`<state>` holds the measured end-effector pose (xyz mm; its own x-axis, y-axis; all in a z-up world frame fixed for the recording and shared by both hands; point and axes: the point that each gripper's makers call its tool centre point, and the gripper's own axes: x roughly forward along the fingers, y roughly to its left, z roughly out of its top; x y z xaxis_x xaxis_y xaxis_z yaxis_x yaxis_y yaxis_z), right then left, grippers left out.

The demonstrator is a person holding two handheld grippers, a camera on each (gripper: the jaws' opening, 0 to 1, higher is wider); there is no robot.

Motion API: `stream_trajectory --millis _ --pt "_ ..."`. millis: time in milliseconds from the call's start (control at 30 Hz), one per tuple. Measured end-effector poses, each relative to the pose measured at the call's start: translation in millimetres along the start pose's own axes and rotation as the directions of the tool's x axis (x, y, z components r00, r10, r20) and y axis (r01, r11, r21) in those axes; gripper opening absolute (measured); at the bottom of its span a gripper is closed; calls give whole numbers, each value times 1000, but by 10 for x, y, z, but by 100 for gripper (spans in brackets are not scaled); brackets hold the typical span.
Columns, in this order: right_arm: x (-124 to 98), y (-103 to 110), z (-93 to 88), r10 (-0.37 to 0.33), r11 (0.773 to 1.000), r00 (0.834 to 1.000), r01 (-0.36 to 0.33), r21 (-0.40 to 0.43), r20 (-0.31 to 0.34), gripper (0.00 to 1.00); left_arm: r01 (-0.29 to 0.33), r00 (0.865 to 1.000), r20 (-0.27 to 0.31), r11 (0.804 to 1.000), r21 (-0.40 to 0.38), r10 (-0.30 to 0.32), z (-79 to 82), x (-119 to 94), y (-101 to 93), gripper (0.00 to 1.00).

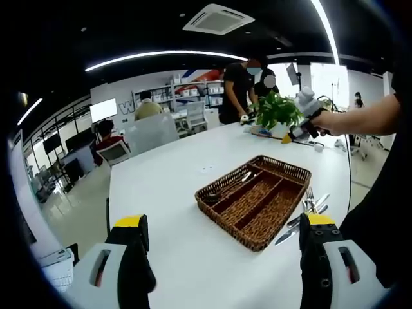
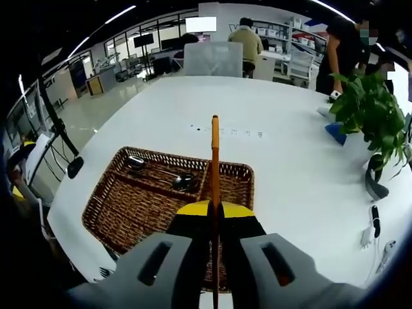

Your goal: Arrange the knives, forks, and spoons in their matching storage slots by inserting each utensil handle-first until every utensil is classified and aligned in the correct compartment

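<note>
- The right gripper (image 2: 215,212) is seen with its jaws pressed together on a thin orange-handled utensil (image 2: 215,161), which of knife, fork or spoon cannot be told.
- The utensil's long axis runs straight ahead along the jaws, its free orange end pointing away from the gripper and out over the wicker tray (image 2: 109,212).
- The tray lies directly below and ahead of the right gripper on the white table (image 2: 277,161); two spoons (image 2: 174,177) are seen lying in its far compartment.
- In the left gripper view the tray (image 1: 257,196) sits ahead and to the right, its slots running lengthwise toward the far table edge.
- The left gripper (image 1: 222,241) is held with its jaws well apart and nothing between them, back from the tray.
- Loose cutlery (image 1: 308,209) lies on the table just beside the tray's right side.
- The right gripper is judged the nearer to the slots; the coming insertion is judged to turn on lining the held utensil's axis up with a matching compartment.
</note>
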<state>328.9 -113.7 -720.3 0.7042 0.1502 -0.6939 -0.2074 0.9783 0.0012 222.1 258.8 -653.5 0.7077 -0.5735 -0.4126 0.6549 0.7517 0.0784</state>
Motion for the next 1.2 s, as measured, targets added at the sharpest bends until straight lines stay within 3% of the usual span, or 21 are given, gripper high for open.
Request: stream_trajectory --millis 1200 --pt "560 -8 -657 -2 995 996 11 97 -89 2 -41 999 -22 999 -4 41 -28 -66 -6 99"
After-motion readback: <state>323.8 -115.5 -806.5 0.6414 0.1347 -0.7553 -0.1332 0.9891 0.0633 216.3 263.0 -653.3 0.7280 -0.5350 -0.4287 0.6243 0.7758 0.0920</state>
